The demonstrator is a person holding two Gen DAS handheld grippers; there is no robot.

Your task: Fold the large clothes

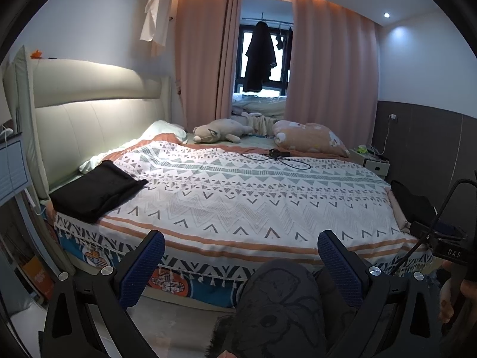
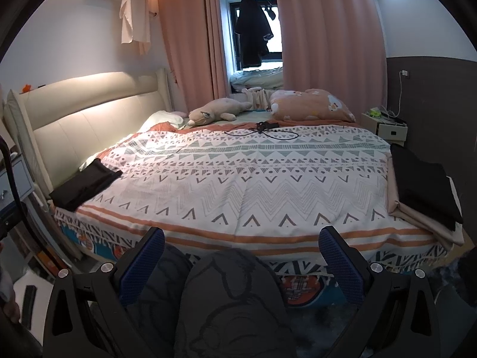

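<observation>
A folded black garment point(image 1: 95, 191) point(image 2: 85, 186) lies on the bed's left side near the headboard. At the bed's right edge a second folded black garment point(image 2: 423, 185) point(image 1: 414, 205) rests on beige cloth point(image 2: 423, 223). The patterned bedspread point(image 1: 238, 197) point(image 2: 253, 185) lies flat between them. My left gripper point(image 1: 241, 238) is open, held off the bed's near edge with nothing between its blue pads. At the same edge my right gripper point(image 2: 242, 234) hangs open and empty. A person's knees in dark printed trousers point(image 1: 277, 307) point(image 2: 232, 298) sit below both.
A plush toy point(image 1: 220, 131), a peach pillow point(image 1: 310, 138) and a black cable with adapter point(image 1: 277, 156) lie at the bed's far side. A nightstand point(image 2: 384, 128) stands at the right. The padded headboard point(image 1: 89, 113) runs along the left, with pink curtains point(image 1: 202, 59) behind.
</observation>
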